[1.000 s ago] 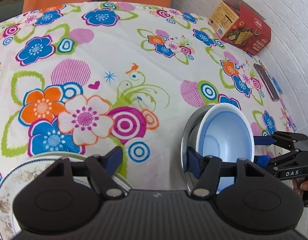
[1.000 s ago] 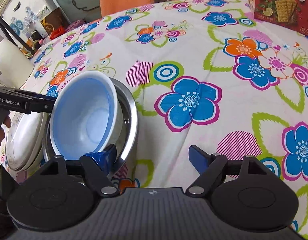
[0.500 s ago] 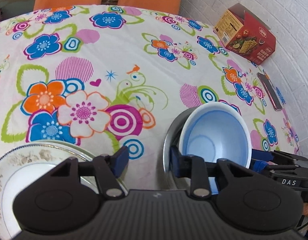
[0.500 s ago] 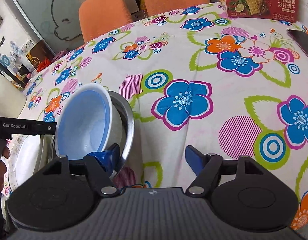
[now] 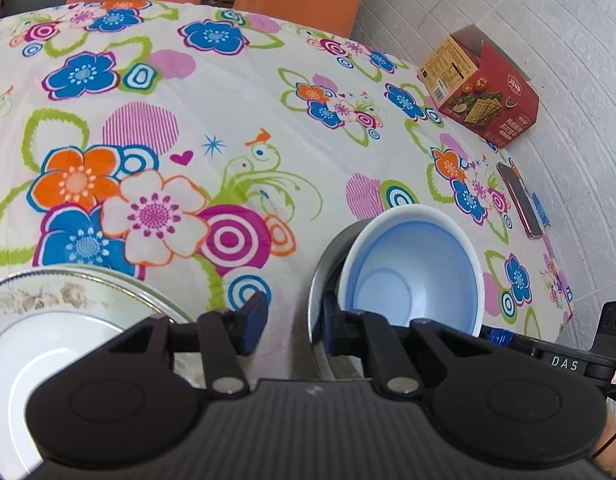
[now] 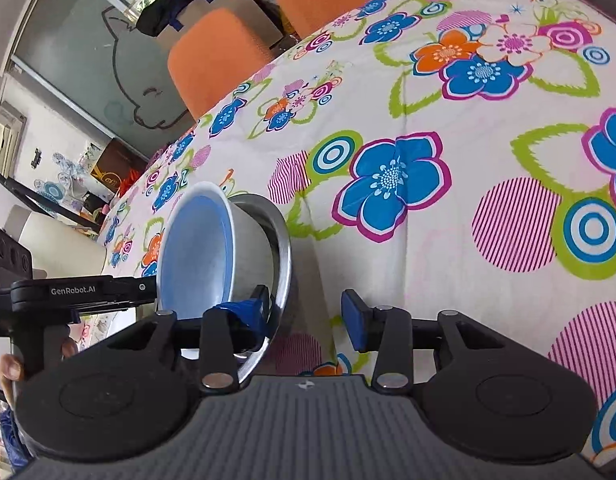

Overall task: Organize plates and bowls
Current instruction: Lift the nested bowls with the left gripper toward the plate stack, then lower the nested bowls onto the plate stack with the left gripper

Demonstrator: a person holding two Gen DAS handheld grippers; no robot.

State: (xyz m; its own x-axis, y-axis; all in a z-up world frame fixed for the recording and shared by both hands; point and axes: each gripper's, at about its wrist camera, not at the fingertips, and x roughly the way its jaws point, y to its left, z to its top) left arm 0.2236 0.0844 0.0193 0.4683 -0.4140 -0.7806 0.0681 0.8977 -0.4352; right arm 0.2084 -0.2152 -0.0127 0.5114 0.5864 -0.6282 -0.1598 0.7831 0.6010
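A round table under a bright floral tablecloth point(image 5: 236, 92) fills both views, with orange chairs point(image 6: 212, 60) behind its far edge and a white brick wall point(image 5: 547, 12) to the right. Going left to right from the left gripper point(image 5: 294, 322), whose jaws stand apart around nothing: a white patterned plate point(image 5: 48, 320) lies under its left finger, and the blue bowl point(image 5: 411, 276), tilted inside a steel bowl point(image 5: 321, 280), sits at its right fingertip, with a red cracker box point(image 5: 483, 92) and a phone point(image 5: 521, 200) farther right. The right gripper point(image 6: 308, 316) is open too, its left finger reaching into the nested bowls, its right finger over bare cloth.
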